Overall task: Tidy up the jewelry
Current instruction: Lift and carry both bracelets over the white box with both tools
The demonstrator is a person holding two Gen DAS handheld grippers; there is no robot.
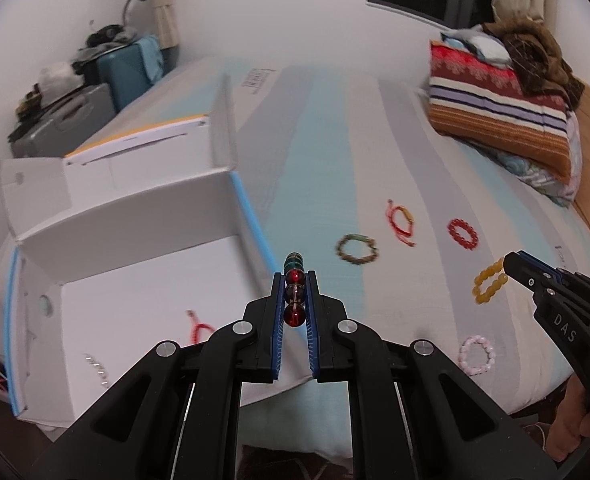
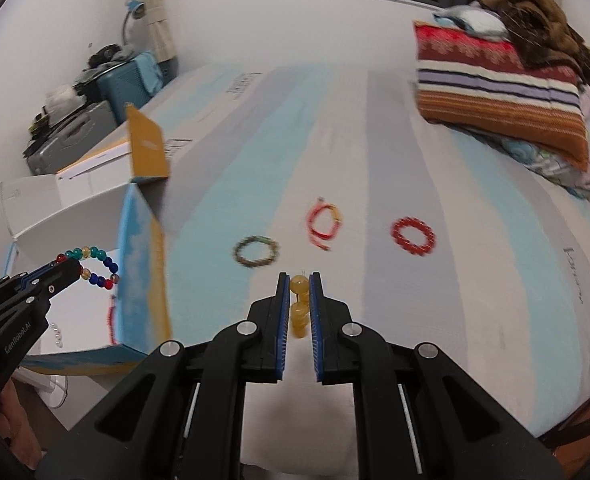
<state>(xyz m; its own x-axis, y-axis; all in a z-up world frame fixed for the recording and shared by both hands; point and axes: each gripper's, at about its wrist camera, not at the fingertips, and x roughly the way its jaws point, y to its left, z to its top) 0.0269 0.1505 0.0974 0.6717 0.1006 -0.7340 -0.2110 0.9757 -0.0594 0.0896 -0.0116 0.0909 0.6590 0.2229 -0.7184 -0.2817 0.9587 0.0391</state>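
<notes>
My left gripper (image 1: 294,280) pinches a multicoloured bead bracelet (image 2: 95,266) at the box (image 1: 143,280) edge, and only my right camera shows it as a full loop; my right gripper (image 2: 299,280) pinches an amber bracelet (image 1: 489,282) over the bed (image 2: 435,320), its loop visible only from the left. My left camera alone catches a pink bracelet (image 1: 477,354) near the bed's front edge and a red cord (image 1: 199,326) inside the box. Both see the olive (image 2: 256,251), red-cord (image 2: 323,224) and red (image 2: 413,236) bracelets lying apart on the bed, folded blankets (image 2: 499,84) far behind.
</notes>
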